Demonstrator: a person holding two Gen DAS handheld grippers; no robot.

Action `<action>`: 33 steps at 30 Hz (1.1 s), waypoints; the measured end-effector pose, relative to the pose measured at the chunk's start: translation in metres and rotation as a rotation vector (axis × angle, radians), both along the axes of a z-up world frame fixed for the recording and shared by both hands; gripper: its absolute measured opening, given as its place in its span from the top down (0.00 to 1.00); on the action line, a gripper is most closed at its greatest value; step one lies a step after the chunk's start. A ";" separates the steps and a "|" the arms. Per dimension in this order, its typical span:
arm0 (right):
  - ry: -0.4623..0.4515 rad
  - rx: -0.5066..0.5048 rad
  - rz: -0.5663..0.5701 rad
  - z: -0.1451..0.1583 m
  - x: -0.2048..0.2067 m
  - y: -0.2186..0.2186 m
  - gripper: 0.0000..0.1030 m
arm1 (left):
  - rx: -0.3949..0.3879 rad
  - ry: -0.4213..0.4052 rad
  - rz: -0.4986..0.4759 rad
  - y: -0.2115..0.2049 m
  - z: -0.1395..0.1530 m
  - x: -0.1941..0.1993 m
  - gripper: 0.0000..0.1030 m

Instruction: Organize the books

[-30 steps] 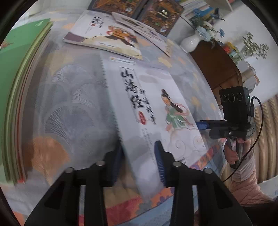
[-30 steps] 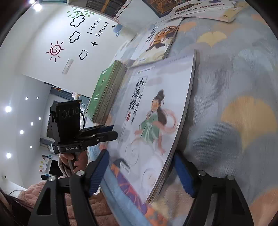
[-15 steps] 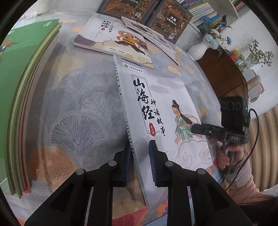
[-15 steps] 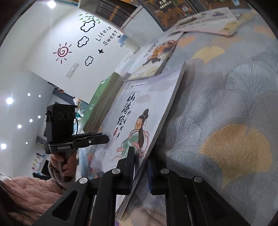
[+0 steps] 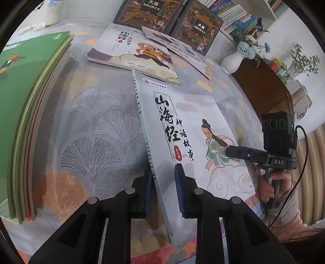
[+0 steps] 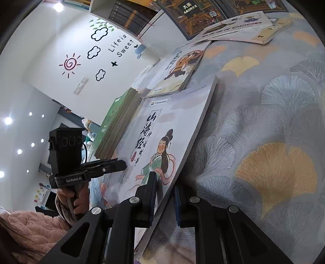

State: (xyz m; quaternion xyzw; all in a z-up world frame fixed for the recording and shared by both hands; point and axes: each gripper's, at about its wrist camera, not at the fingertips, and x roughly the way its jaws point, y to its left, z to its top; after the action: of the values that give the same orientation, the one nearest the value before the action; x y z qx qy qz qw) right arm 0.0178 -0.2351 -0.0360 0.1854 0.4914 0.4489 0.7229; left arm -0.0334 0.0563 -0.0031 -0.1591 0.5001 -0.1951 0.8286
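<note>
A pale picture book (image 5: 182, 113) with black calligraphy and a green-robed figure on its cover is held at both long edges. My left gripper (image 5: 163, 182) is shut on its spine edge near the front corner. My right gripper (image 6: 164, 190) is shut on the opposite page edge of the book (image 6: 162, 130). The book is tilted, its gripped edges raised off the patterned tablecloth (image 5: 97, 126). Each view shows the other gripper: the right gripper (image 5: 239, 152) at the book's far side, the left gripper (image 6: 119, 164) past the cover. A hand holds each handle.
A stack of green books (image 5: 30, 91) lies at the left. Beyond the held book lie a monkey-cover book (image 5: 138, 54) and a thin booklet (image 5: 182, 48). Dark hardcovers (image 5: 154, 12) stand at the back. A white vase (image 5: 233, 61) sits on a wooden cabinet (image 5: 264, 87).
Both grippers closed on the book's edges; the right jaws stood wide a second ago. The book's gripped edges have risen off the cloth.
</note>
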 end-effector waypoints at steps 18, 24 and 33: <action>-0.100 -0.167 -0.029 0.030 -0.031 0.030 0.82 | 0.062 -0.043 0.002 -0.004 0.015 -0.013 0.79; -0.149 -0.196 -0.017 0.042 -0.041 0.040 0.82 | 0.059 -0.076 0.008 0.000 0.025 -0.020 0.79; -0.206 -0.197 -0.016 0.063 -0.050 0.051 0.81 | 0.057 -0.131 0.018 0.009 0.044 -0.026 0.79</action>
State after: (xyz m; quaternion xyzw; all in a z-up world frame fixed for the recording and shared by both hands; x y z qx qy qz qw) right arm -0.0320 -0.1837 0.0267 0.0702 0.4550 0.4093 0.7877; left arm -0.0590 0.0652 0.0407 -0.1266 0.4485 -0.1832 0.8656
